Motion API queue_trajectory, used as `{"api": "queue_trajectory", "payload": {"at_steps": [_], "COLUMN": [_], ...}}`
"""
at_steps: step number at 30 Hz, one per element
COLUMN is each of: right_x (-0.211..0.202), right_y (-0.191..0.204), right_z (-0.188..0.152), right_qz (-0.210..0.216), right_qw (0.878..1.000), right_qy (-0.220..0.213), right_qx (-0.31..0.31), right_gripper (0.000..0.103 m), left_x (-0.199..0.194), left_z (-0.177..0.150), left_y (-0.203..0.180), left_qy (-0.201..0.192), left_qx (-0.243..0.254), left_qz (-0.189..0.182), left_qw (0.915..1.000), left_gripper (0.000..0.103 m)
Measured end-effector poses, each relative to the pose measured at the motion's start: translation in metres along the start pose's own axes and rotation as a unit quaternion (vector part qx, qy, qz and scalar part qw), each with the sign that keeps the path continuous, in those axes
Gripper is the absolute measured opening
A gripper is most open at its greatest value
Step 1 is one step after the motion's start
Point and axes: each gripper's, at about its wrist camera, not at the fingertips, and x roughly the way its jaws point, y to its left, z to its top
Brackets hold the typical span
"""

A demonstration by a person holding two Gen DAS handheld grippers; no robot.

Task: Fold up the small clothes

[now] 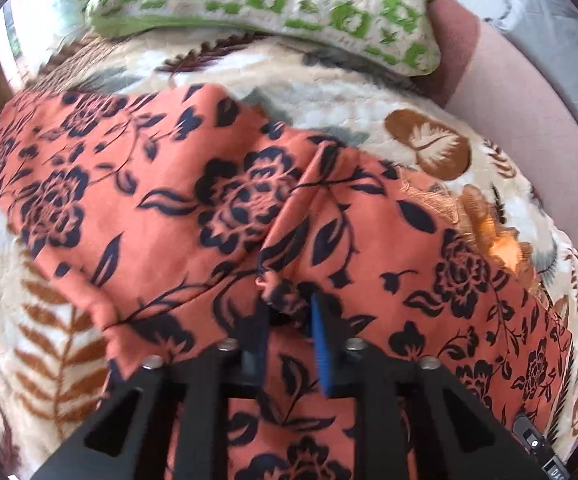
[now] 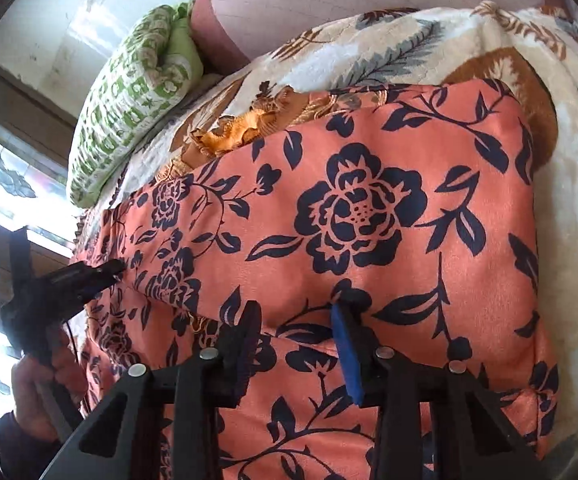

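An orange garment with a dark floral print (image 1: pixel 193 208) lies spread on a leaf-patterned blanket (image 1: pixel 329 92). My left gripper (image 1: pixel 289 312) has its fingers narrowly apart, with a bunched fold of the garment between the tips. In the right wrist view the same garment (image 2: pixel 349 216) fills the middle. My right gripper (image 2: pixel 297 316) is open, its fingers resting on the cloth and gripping nothing. The left gripper (image 2: pixel 117 268) also shows at the left of that view, at the garment's edge, held in a hand.
A green-and-white cushion (image 1: pixel 273 4) lies at the blanket's far end, also in the right wrist view (image 2: pixel 129 92). A pink padded surface (image 1: pixel 529 128) runs along the right. An orange embroidered cloth (image 2: pixel 233 132) peeks from under the garment. A window (image 2: pixel 5 176) is at left.
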Motion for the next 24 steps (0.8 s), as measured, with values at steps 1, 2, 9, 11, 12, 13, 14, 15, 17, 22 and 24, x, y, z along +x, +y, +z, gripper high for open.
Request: {"api": "queue_trajectory", "payload": {"at_steps": [1,2,9,11,12,13,14,15,17,22,24], "right_x": [0.001,0.002,-0.006,-0.011,-0.013,-0.014,-0.015,-0.014,-0.009,0.001,-0.004], "right_y": [0.000,-0.001,-0.005,-0.002,0.001,0.004,0.007,0.009,0.010,0.008,0.008], "right_z": [0.000,0.001,0.001,0.000,0.000,-0.001,-0.001,-0.002,-0.004,-0.004,-0.004], "right_qz": [0.005,0.006,0.028,0.039,0.044,0.045,0.046,0.046,0.041,0.036,0.043], "right_qw": [1.000,1.000,0.999,0.998,0.998,0.997,0.997,0.997,0.998,0.999,0.999], "right_qy": [-0.011,-0.011,-0.031,-0.044,-0.051,-0.054,-0.057,-0.056,-0.045,-0.024,-0.034], "right_qx": [0.001,0.002,0.011,0.008,0.003,-0.002,-0.006,-0.010,-0.011,0.000,0.002], "right_gripper": [0.041,0.041,0.040,0.040,0.040,0.040,0.040,0.040,0.040,0.040,0.040], "left_x": [-0.002,-0.005,-0.035,-0.039,-0.040,-0.040,-0.037,-0.034,-0.023,-0.020,-0.024], "left_z": [0.000,0.000,-0.004,-0.013,-0.018,-0.023,-0.027,-0.031,-0.035,-0.036,-0.030], "left_y": [-0.003,-0.004,0.008,0.016,0.018,0.020,0.025,0.028,0.035,0.029,0.026], "left_qy": [-0.004,-0.009,-0.023,-0.010,-0.008,-0.005,0.000,0.003,0.015,0.011,-0.002], "left_qx": [0.010,0.015,0.012,-0.004,-0.003,-0.004,-0.011,-0.020,-0.029,-0.013,-0.007], "left_qz": [-0.009,-0.014,-0.048,-0.061,-0.059,-0.055,-0.056,-0.057,-0.056,-0.039,-0.042], "left_qw": [0.9999,0.9998,0.9985,0.9981,0.9982,0.9984,0.9984,0.9981,0.9979,0.9991,0.9991], "left_gripper": [0.008,0.007,0.006,0.006,0.006,0.006,0.006,0.006,0.007,0.007,0.007]}}
